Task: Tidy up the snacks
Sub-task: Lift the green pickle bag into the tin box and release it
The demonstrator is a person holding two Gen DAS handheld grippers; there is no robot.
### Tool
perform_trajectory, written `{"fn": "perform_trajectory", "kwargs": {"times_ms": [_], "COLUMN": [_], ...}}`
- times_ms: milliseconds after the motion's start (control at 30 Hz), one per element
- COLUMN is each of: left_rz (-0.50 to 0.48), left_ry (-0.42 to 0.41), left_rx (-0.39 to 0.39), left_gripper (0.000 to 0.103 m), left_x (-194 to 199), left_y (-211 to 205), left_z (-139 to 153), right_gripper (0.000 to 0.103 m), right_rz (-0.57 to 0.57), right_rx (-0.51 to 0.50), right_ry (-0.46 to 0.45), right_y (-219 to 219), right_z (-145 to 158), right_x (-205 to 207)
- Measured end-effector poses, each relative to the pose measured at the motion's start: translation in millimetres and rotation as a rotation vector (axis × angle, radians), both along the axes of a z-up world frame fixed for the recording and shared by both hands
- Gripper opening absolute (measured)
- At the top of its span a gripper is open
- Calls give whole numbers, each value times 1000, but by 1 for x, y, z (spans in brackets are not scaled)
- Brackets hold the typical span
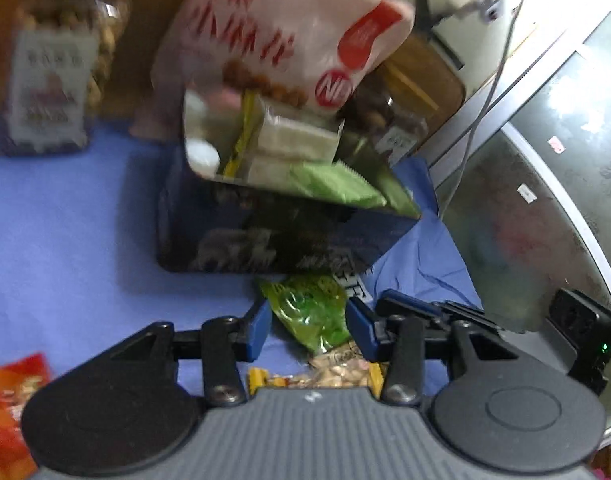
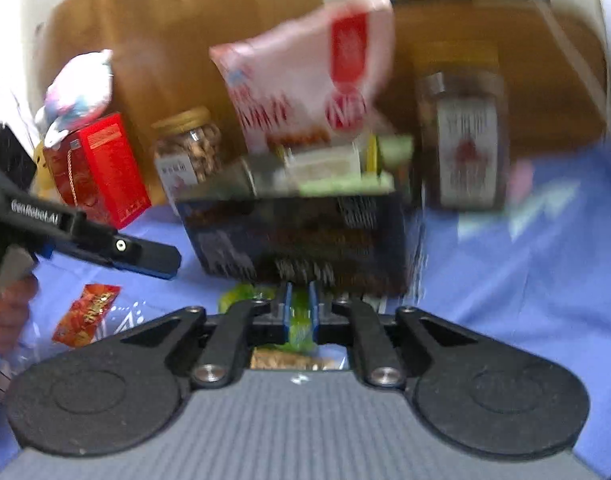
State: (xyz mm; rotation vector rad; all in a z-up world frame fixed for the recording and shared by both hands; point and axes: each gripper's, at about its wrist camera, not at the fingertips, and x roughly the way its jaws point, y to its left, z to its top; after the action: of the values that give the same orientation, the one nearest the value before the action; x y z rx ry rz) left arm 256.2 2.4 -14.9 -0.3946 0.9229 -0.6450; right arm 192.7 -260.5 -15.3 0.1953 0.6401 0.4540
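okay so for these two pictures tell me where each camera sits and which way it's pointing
Left wrist: on the left gripper, looking forward and down at the dark box on the blue cloth; a green packet lies between its fingers.
Right wrist: on the right gripper, facing the same box; the left gripper and a hand show at left.
Shared: box, pink bag, green packet.

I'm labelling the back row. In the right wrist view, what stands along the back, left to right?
Red cardboard box → gold-lidded clear jar of nuts → tall pink-and-red snack bag rising from the dark blue box → dark gold-lidded jar with white label.
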Motion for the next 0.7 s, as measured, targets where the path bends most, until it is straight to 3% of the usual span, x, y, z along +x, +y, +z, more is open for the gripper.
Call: {"fn": "perform_trajectory", "kwargs": {"times_ms": [67, 133, 200, 267, 300, 367, 500, 700], "left_rz": [-4, -10, -6, -17, -10, -6, 0, -6], "left_ry": [30, 62, 39, 43, 39, -2, -49, -169], "left_rx": [15, 23, 3, -2, 4, 29, -3, -6], "left_gripper": [46, 44, 41, 27, 25, 22, 19, 20], "left_x": [7, 13, 11, 8, 5, -4, -22, -33], "left_y": [-10, -18, -20, -26, -28, -28, -17, -14], "left_z": [-11, -22, -29, -32, -32, -29, -13, 29], "right_gripper": [38, 40, 40, 36, 26, 21, 4, 3], "right_rz": [-5, -8, -1, 34, 50, 62, 92, 91], "right_rx": [-2, 5, 37, 72, 77, 43, 44, 16], "right_ry": [39, 75, 72, 87, 87, 52, 0, -139], "right_y": [1, 0, 1, 4, 8, 16, 28, 44], "right_z": [-9, -19, -23, -24, -25, -23, -15, 10], "right_x": [5, 4, 5, 5, 2, -5, -20, -36]}}
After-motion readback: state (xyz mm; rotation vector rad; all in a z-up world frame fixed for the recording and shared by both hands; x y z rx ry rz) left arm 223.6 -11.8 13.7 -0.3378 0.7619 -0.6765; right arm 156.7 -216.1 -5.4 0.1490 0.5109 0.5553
